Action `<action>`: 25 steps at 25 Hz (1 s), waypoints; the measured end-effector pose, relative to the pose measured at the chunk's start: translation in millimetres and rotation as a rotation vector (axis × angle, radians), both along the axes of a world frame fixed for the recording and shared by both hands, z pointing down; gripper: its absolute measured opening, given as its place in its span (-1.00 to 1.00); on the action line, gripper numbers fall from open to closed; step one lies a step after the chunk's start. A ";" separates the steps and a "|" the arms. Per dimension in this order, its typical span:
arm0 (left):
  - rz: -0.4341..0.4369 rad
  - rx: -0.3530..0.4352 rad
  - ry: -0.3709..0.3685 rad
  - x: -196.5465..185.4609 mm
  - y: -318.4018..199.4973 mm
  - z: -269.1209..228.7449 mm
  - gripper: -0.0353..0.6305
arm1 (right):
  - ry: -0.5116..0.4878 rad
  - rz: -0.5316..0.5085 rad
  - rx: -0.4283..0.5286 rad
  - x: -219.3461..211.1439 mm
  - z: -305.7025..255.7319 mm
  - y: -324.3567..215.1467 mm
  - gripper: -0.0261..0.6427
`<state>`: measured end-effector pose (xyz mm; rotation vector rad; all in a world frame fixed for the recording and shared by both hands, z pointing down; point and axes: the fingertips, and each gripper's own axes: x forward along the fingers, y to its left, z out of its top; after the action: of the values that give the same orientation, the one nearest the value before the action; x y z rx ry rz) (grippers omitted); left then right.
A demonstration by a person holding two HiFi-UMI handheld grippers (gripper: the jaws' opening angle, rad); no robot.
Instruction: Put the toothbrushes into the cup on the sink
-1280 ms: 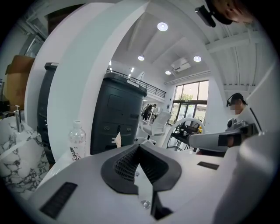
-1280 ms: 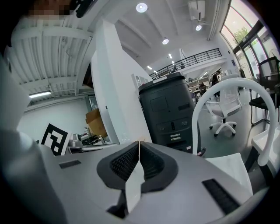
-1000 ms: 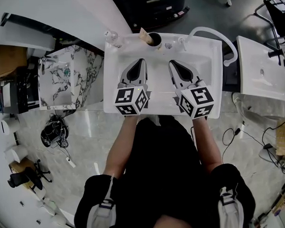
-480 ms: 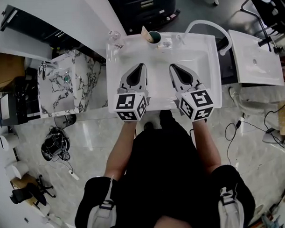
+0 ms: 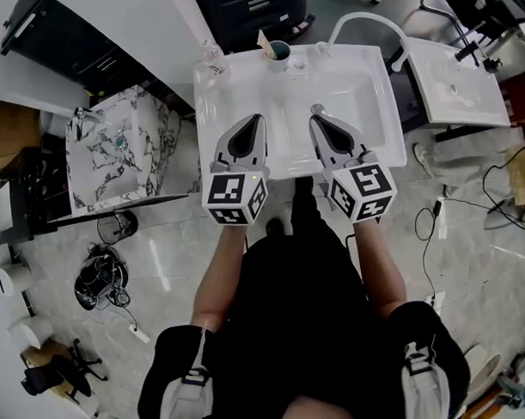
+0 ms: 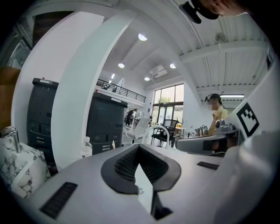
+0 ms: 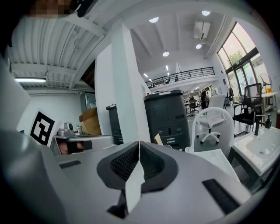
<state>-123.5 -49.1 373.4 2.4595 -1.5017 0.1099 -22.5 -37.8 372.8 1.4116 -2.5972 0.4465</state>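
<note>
The white sink lies ahead in the head view. At its back rim stands a dark-rimmed cup with a pale tan item leaning out of it. I cannot pick out any toothbrush with certainty. My left gripper and right gripper hover side by side over the sink's front part, well short of the cup. Both are shut with nothing between the jaws. In the left gripper view the left gripper has its pads meeting at the tip. The right gripper looks the same in the right gripper view.
A small clear bottle stands at the sink's back left corner. A white faucet hose arches over the back right. A marble-patterned basin sits to the left, a second white sink to the right, and dark cabinets behind.
Both grippers, still shut, have drawn back from over the basin to its front rim. The sink has slid toward the top of the head view.
</note>
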 end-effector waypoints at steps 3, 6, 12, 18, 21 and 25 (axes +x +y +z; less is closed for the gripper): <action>0.021 0.010 0.006 -4.3 24.7 -5.6 -0.85 | 0.004 0.014 0.012 -4.8 -3.6 25.5 -0.83; 0.041 0.016 0.009 -7.3 47.5 -10.8 -0.85 | 0.004 0.027 0.024 -8.9 -9.3 48.8 -0.83; 0.087 0.027 0.013 -7.2 84.2 -16.9 -0.85 | 0.002 0.054 0.037 -13.0 -13.4 88.6 -0.83; 0.121 0.027 0.017 -3.6 101.1 -19.3 -0.85 | 0.006 0.076 0.050 -11.2 -17.7 107.2 -0.83; 0.128 0.029 0.019 0.2 102.3 -21.2 -0.85 | 0.009 0.082 0.064 -8.4 -23.2 108.3 -0.83; 0.140 0.033 0.018 6.4 105.2 -22.8 -0.85 | 0.016 0.084 0.076 -5.8 -27.3 110.1 -0.83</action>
<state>-117.2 56.1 350.6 2.5837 -1.3333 0.0896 -28.3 72.2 345.5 1.5471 -2.5747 0.3487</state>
